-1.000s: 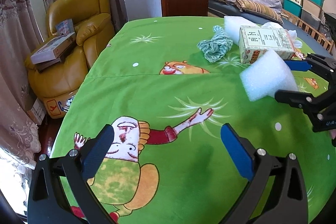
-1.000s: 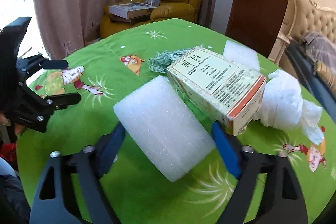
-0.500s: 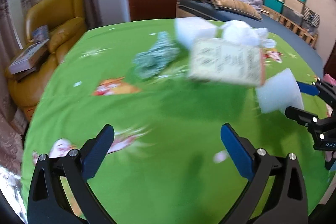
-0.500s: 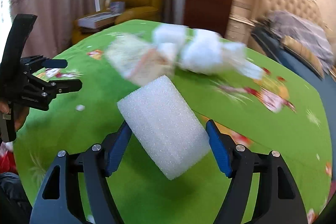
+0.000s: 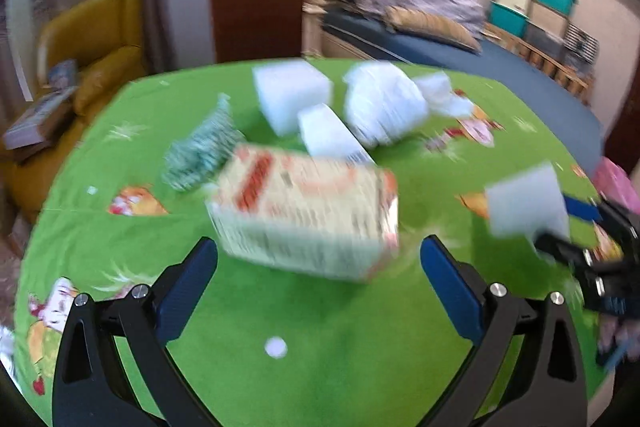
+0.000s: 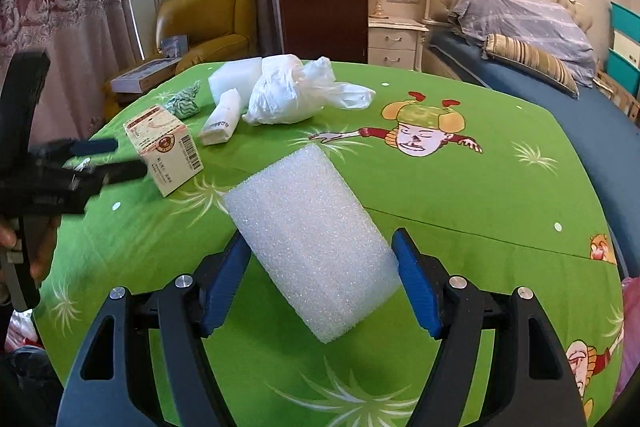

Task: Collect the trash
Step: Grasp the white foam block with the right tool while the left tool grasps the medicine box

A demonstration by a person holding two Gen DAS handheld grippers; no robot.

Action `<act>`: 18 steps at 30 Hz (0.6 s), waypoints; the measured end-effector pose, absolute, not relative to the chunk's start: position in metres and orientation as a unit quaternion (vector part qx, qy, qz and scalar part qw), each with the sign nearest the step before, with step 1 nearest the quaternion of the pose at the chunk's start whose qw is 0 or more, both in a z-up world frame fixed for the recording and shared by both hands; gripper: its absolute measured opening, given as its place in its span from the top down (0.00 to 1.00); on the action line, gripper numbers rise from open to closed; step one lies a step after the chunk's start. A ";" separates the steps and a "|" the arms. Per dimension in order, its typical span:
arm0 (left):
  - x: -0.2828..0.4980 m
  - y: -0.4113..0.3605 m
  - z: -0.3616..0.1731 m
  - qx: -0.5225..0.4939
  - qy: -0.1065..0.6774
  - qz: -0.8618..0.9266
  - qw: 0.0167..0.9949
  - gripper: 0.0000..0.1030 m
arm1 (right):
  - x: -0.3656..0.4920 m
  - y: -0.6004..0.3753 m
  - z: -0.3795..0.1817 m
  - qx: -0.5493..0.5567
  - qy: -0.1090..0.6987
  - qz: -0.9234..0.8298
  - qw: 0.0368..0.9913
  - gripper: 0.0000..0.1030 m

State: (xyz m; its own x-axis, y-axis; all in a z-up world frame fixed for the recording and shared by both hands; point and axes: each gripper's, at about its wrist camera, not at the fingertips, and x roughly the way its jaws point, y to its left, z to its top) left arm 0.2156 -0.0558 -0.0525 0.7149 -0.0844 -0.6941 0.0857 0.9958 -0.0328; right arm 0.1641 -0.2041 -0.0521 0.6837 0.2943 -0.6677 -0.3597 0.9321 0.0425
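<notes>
My right claw (image 6: 320, 291) grips the foam block (image 6: 312, 247), pads pressed on its two sides, lifted over the near part of the green table (image 6: 480, 187). My left claw (image 5: 316, 287) stands wide and empty, the carton (image 5: 308, 215) just ahead of its tips, near the table's left edge in the right view. Behind it lie a green cloth (image 6: 184, 101), a wrapped roll (image 6: 222, 123) and a plastic bag (image 6: 292, 95). I judge I'm mid-collection: foam needs binning; no bin shows. Next, the left should straddle the carton and close.
</notes>
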 end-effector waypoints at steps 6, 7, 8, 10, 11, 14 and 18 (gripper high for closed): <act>0.260 -0.064 -0.045 -0.032 0.379 0.008 0.925 0.05 | 0.160 -0.210 -0.049 -0.032 0.347 0.179 0.920 0.33; 0.264 -0.069 -0.046 -0.029 0.381 0.013 0.924 0.05 | 0.160 -0.213 -0.049 -0.023 0.347 0.179 0.920 0.33; 0.273 -0.077 -0.049 -0.020 0.387 0.023 0.921 0.05 | 0.161 -0.216 -0.049 -0.017 0.347 0.180 0.920 0.33; 0.282 -0.084 -0.051 -0.003 0.394 0.037 0.918 0.05 | 0.161 -0.218 -0.050 -0.009 0.348 0.180 0.920 0.33; 0.286 -0.086 -0.053 0.005 0.400 0.044 0.916 0.05 | 0.161 -0.219 -0.050 -0.006 0.348 0.181 0.920 0.33; 0.281 -0.080 -0.058 0.007 0.407 0.050 0.912 0.05 | 0.161 -0.219 -0.049 -0.003 0.348 0.184 0.919 0.33; 0.267 -0.052 -0.067 0.002 0.409 0.064 0.910 0.05 | 0.162 -0.218 -0.049 -0.003 0.349 0.189 0.918 0.33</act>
